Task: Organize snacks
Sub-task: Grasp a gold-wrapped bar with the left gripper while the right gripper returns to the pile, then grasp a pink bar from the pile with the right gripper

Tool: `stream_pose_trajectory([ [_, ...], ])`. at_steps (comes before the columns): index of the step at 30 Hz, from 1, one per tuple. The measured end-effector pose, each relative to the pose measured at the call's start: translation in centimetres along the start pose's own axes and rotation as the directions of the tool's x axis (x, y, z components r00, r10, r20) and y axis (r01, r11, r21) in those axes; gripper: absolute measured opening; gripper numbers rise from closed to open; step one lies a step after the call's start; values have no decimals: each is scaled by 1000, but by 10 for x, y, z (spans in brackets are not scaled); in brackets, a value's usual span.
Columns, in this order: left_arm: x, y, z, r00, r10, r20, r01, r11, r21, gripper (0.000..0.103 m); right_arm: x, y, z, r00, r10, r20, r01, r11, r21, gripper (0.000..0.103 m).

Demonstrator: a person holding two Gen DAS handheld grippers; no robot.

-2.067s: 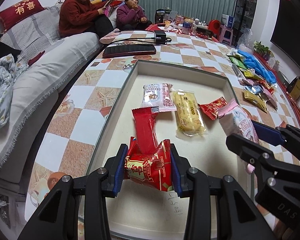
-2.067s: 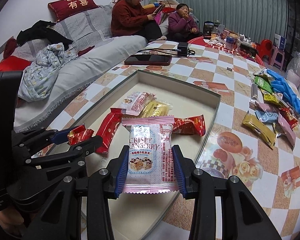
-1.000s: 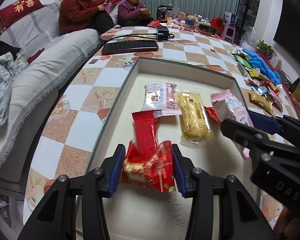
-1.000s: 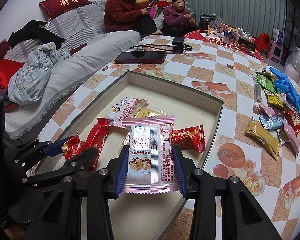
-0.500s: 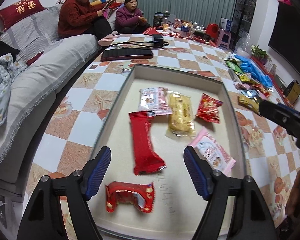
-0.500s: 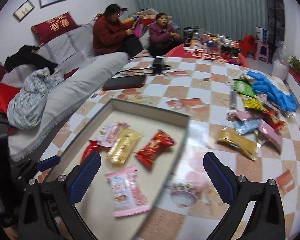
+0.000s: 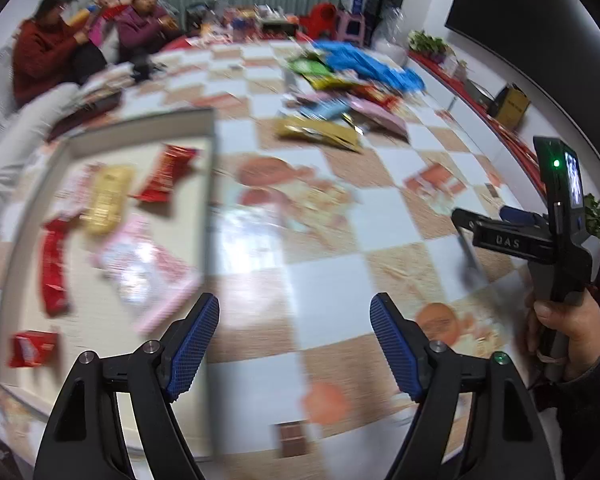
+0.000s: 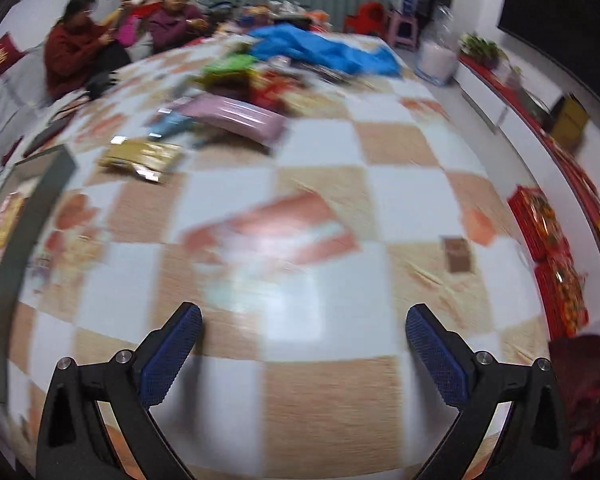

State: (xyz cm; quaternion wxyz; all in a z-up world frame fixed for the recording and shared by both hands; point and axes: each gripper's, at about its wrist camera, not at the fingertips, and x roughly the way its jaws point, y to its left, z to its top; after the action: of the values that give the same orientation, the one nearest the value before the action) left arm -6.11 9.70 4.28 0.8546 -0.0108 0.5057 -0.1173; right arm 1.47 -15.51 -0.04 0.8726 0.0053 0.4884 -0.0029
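On the worktop, left wrist view: motion blur everywhere, edges smeared.
Left gripper [image 7: 295, 342]: jaws spread wide, nothing between the blue pads, hanging over bare checkered worktop [image 7: 324, 240] just right of the tray.
Tray [image 7: 210, 184]: shallow, grey-rimmed, at the left of the frame, snacks lying flat inside.
Pink packet [image 7: 148, 268]: in the tray, nearest the right wall.
Yellow packet [image 7: 108, 198]: further back, with a red packet [image 7: 170, 174] just beside it on the right.
Long red bar [image 7: 53, 266]: by the left wall; a small red packet [image 7: 32, 348] lies at the near corner.
Loose snack pile [image 7: 332, 96]: on the worktop, well apart from the tray, towards the far right.
Right gripper [image 7: 466, 236]: at the right edge, gripped by a hand [image 7: 568, 332]; seen side-on, so I cannot tell here how its jaws stand.

Right wrist view: blurrier yet.
Right gripper [image 8: 303, 354]: jaws wide apart, empty, over open worktop [image 8: 400, 184].
Tray wall [image 8: 32, 236]: at the far left edge.
Snack pile [image 8: 236, 96]: ahead, gold packet [image 8: 142, 158] nearest.
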Motion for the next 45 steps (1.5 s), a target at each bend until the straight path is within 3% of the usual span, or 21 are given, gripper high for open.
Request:
stream_pose_trajectory([
  [3,28,-17,11,998,-30,-64,26,998,-53,81,-2,-17,0,999,31,14,-31,999,17,103],
  [6,52,-27,27,995,7,-96,-16,996,-91,81,-1,-15,-2,1000,16,24,-16,1000,13,103],
  [14,90,-38,80,987,143,-81,-153,976,-152,89,1,-11,-2,1000,4,27,-4,1000,6,103],
  [17,101,-33,104,993,96,-71,-111,965,-236,89,1,-11,-2,1000,4,26,-5,1000,4,103],
  [20,105,-21,120,999,19,-50,-36,923,-383,89,0,-11,-2,1000,12,28,-12,1000,0,103],
  [22,107,-12,128,999,-2,-34,-15,874,-486,89,0,-10,-2,999,20,29,-20,1000,-5,103],
  [25,115,-1,144,995,63,-71,-93,804,-588,89,0,-9,-2,999,23,28,-23,1000,-9,103],
  [28,125,-2,159,978,133,-160,-203,778,-594,89,0,-9,-3,999,29,29,-29,1000,-11,103],
  [31,140,-17,168,939,227,-257,-328,817,-475,90,-1,-9,-3,999,35,31,-35,999,-9,103],
  [34,138,-24,163,931,288,-222,-359,830,-427,77,-2,-9,-3,999,42,33,-42,999,-6,103],
  [35,134,-23,162,933,299,-199,-357,832,-424,62,-2,-9,-3,998,44,34,-44,999,-5,103],
  [36,132,-22,163,936,300,-184,-351,839,-417,38,-2,-10,-3,998,47,35,-47,999,-4,103],
  [39,127,-15,164,954,248,-171,-296,873,-387,27,-2,-10,-4,998,51,36,-51,999,-3,103],
  [42,125,-8,156,984,134,-114,-166,919,-357,20,-2,-10,-4,998,50,35,-50,999,-4,103],
  [45,108,-6,127,989,137,-62,-149,948,-283,19,-2,-10,-4,998,48,34,-48,999,-7,103],
])
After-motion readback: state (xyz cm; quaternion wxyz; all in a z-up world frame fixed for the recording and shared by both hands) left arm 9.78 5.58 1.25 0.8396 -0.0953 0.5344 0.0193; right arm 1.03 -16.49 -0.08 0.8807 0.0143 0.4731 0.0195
